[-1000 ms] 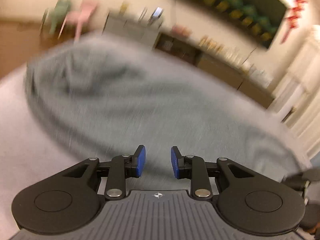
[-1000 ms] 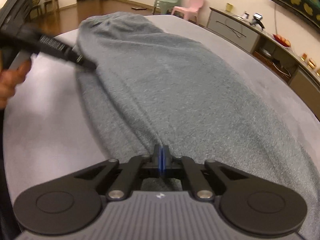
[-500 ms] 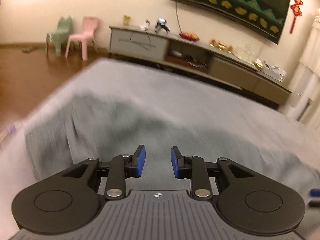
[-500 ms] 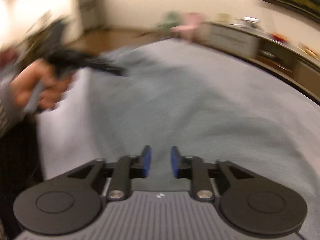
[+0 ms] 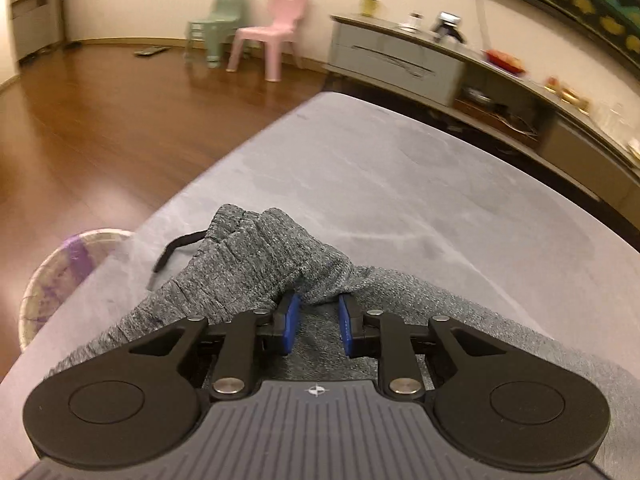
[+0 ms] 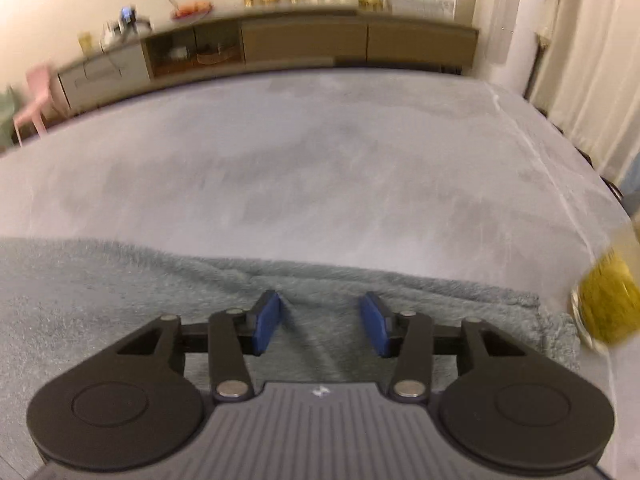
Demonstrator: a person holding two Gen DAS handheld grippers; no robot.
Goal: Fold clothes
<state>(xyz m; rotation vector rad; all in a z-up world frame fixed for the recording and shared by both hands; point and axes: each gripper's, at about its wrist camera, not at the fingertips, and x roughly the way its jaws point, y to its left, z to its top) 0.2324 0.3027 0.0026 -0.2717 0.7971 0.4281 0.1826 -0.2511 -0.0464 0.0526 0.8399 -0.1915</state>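
Left wrist view: the grey garment (image 5: 256, 268) lies bunched at the near left edge of the bed (image 5: 400, 184), its waistband rumpled and drawstring (image 5: 176, 246) trailing (not a neat fold). The left gripper (image 5: 316, 322) stands open, pads low against the cloth, clamping nothing.

Right wrist view: the cloth (image 6: 120, 292) lies flat across the near bed. The right gripper (image 6: 320, 322) gapes wide above it, holding nothing.
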